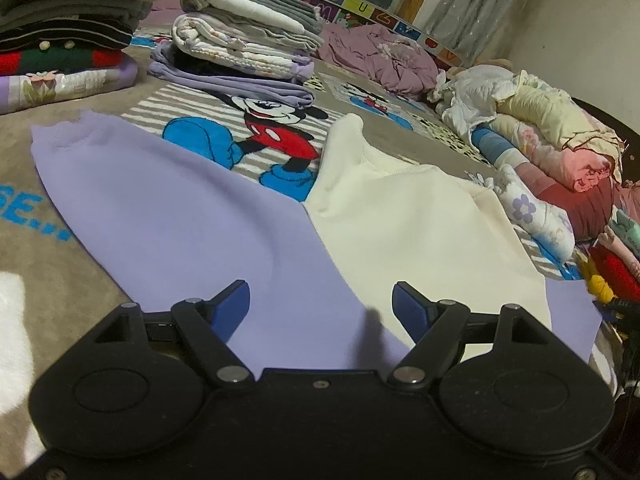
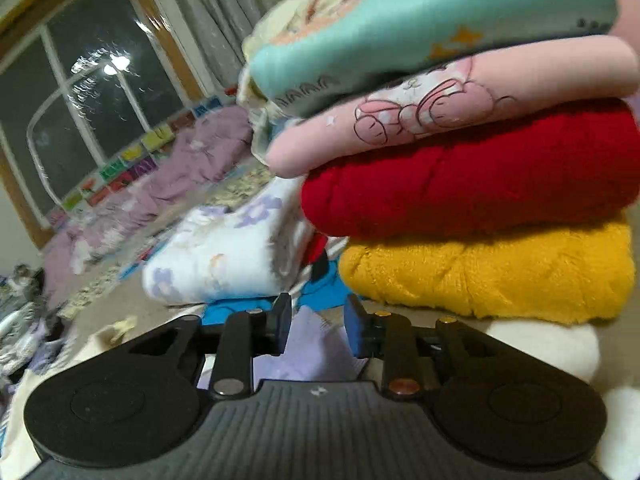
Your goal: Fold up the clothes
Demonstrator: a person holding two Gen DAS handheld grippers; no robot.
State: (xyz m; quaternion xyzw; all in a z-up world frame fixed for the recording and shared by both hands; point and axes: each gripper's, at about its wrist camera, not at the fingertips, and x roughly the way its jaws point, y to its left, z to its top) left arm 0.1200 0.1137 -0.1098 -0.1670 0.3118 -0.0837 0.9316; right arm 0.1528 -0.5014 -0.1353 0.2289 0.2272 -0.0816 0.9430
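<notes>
A lilac and cream garment lies flat on the Mickey Mouse blanket [image 1: 276,128]. Its lilac sleeve [image 1: 160,208] stretches toward the far left, and the cream body [image 1: 420,220] lies to the right. My left gripper [image 1: 320,304] is open and empty, low over the lilac part near its seam with the cream. My right gripper [image 2: 316,320] is open with a narrower gap, just above a lilac piece of cloth [image 2: 308,348]; nothing is pinched between its pads. It faces a stack of folded clothes.
Folded stacks stand at the far left [image 1: 68,40] and far centre [image 1: 248,36]. A loose mauve garment [image 1: 380,56] and a heap of clothes [image 1: 540,128] lie at the right. Close before the right gripper are yellow [image 2: 500,272] and red [image 2: 480,176] knits and a floral bundle [image 2: 224,252].
</notes>
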